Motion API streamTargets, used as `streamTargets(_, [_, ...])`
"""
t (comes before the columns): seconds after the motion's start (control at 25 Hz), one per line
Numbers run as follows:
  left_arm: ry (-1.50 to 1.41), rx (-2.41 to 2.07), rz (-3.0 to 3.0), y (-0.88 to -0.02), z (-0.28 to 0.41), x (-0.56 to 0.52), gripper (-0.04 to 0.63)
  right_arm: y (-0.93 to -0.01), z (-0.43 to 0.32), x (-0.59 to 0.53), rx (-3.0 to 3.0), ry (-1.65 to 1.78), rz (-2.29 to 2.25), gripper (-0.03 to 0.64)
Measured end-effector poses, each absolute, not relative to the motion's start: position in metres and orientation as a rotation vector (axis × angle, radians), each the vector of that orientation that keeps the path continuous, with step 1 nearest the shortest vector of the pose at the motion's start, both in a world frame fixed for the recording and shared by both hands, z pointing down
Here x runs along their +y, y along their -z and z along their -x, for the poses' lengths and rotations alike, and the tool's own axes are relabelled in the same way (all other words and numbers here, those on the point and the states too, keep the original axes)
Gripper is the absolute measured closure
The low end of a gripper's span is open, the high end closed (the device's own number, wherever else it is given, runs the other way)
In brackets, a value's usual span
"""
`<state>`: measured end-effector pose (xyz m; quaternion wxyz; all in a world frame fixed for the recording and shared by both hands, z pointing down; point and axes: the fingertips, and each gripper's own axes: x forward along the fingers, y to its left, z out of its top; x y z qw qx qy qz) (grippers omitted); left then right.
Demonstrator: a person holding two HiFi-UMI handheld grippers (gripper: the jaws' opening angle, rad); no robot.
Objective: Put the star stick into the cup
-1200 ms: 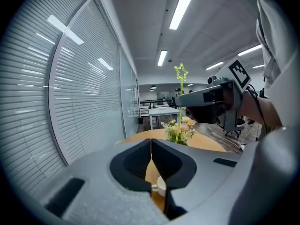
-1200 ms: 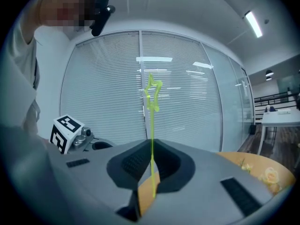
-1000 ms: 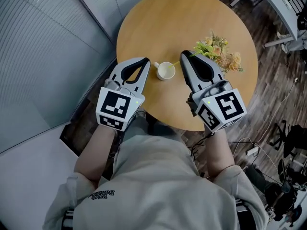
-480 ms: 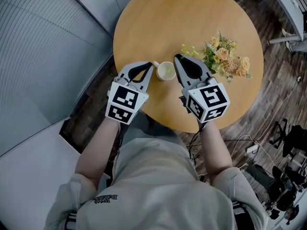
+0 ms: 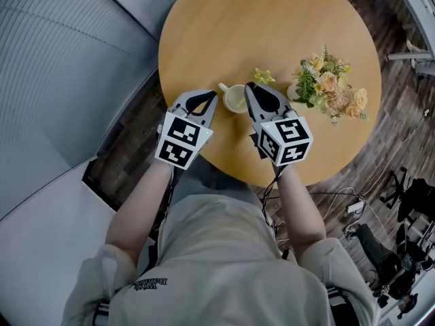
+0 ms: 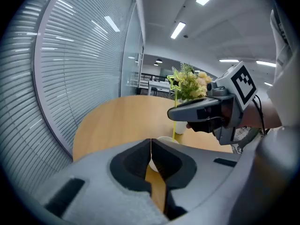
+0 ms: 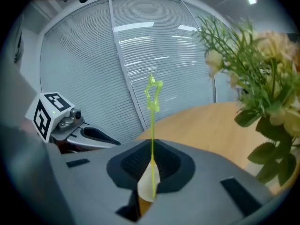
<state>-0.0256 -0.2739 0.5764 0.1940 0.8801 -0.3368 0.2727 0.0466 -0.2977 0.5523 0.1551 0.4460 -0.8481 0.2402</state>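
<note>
Round wooden desk [image 5: 272,19], seen from steeply above. Bunch of flowers [image 5: 329,90] stands on its right part, apart from the work.

Left gripper [image 5: 209,97] at the desk's near edge, just left of the cup. Jaws pressed together, nothing between them.

Right gripper [image 5: 250,88] just right of the cup, jaws clamped on the star stick's shaft.

White cup [image 5: 234,100] sits between the two grippers, mouth up.

Star stick [image 5: 264,77]: thin, yellow-green, long axis near upright. Star end is above the jaws, lower end pointing down at the cup's right rim. Cannot tell if the tip is inside yet.

Judgement: the right gripper does the job; the cup lies just to its left and below, so a short shift left and down, then release.
</note>
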Motion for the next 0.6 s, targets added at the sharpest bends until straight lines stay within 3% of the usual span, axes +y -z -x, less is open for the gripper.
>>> streamTargets(0.6, [-0.739, -0.955, -2.402, -0.601, 0.031, -0.259, 0.572, -0.599, -0.058, -0.287, -2.262, -0.791, -1.293, 0.578])
